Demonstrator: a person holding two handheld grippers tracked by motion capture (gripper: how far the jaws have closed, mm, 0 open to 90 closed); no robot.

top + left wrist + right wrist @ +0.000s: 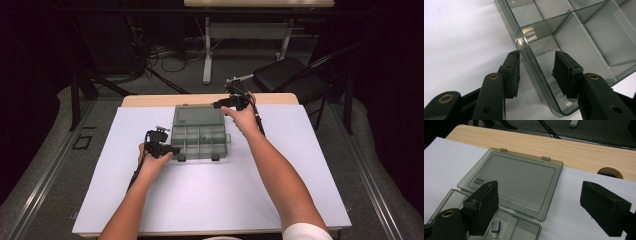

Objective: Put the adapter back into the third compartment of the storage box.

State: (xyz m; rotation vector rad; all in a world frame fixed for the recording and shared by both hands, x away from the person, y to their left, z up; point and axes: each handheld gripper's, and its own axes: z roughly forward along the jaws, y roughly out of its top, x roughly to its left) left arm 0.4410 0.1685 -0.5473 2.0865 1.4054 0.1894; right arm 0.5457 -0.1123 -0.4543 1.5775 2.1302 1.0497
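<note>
Your organiser box [199,134] lay open near the middle of the worktop [210,195], lid [515,180] flat on the far side. Your left gripper [536,68] had its fingers straddling the near-left wall, apparently not pinching it, while your right gripper [549,205] hovered released over the lid. The box looked light, stiff, slippery plastic, so a rim made the best hold.
</note>
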